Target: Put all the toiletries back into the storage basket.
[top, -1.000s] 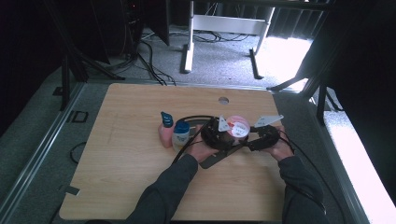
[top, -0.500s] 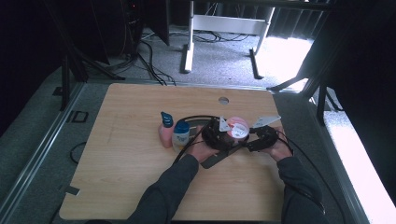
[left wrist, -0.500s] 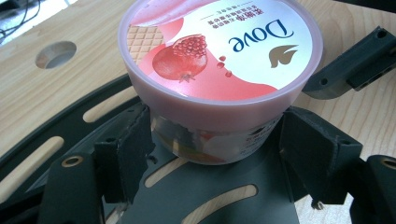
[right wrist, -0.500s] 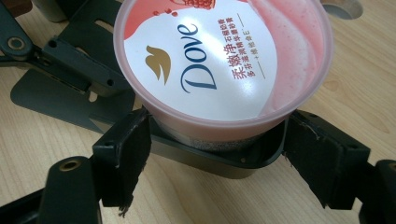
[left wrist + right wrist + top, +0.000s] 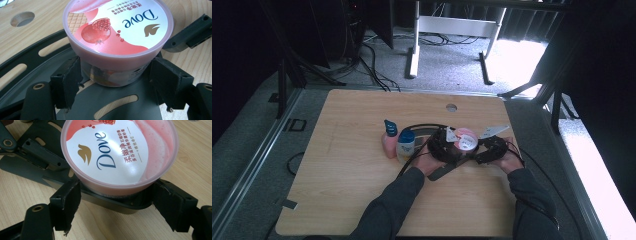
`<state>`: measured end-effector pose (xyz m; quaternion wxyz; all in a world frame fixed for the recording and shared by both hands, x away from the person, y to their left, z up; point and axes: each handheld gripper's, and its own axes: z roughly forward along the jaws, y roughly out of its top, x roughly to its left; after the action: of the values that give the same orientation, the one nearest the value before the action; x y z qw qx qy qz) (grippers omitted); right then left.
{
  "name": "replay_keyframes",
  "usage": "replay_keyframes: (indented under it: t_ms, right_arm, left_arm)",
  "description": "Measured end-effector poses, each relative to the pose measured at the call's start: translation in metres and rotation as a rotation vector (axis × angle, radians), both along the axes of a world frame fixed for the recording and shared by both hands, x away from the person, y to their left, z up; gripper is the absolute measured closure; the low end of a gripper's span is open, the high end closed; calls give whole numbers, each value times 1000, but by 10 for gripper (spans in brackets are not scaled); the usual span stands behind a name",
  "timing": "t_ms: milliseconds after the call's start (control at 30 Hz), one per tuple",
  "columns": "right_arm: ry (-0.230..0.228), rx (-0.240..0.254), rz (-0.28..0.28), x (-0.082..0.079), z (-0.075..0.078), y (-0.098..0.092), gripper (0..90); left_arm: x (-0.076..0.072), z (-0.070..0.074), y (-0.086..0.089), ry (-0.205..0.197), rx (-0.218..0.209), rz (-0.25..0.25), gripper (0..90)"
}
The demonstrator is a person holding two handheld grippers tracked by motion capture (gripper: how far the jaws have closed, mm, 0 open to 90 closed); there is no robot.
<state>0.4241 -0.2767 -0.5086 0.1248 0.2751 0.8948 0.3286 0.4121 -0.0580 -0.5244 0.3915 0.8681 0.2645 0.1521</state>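
Note:
A pink Dove jar (image 5: 465,140) with a pomegranate label stands right of the table's middle, between both grippers. In the left gripper view the jar (image 5: 117,22) sits over a dark slotted plate (image 5: 112,100). My left gripper (image 5: 115,85) is shut on the jar's body just under the lid, one pad on each side. In the right gripper view the same jar (image 5: 117,152) shows from the opposite side. My right gripper (image 5: 116,202) has its pads pressed in under the lid rim. From above, the left gripper (image 5: 456,147) and right gripper (image 5: 475,148) meet at the jar.
A pink bottle with a blue cap (image 5: 388,140) and a white bottle with a blue cap (image 5: 405,145) stand just left of the left hand. A round hole (image 5: 451,107) is in the table (image 5: 352,190) behind the jar. Black cables loop around both hands.
Almost nothing differs; both hands and the jar stay in the same spot, with only a slight shift of the right gripper.

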Motion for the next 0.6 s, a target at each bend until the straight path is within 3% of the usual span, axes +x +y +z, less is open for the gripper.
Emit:
replay_keyframes:
  t_ms: [200, 600]
  right_arm:
    - [5, -26, 2, -1, -1, 2, 235]
    - [9, -105, 10, -1, 2, 8, 221]
  left_arm:
    - [1, -2, 0, 18, 6, -8, 266]
    - [-2, -4, 1, 4, 12, -5, 313]
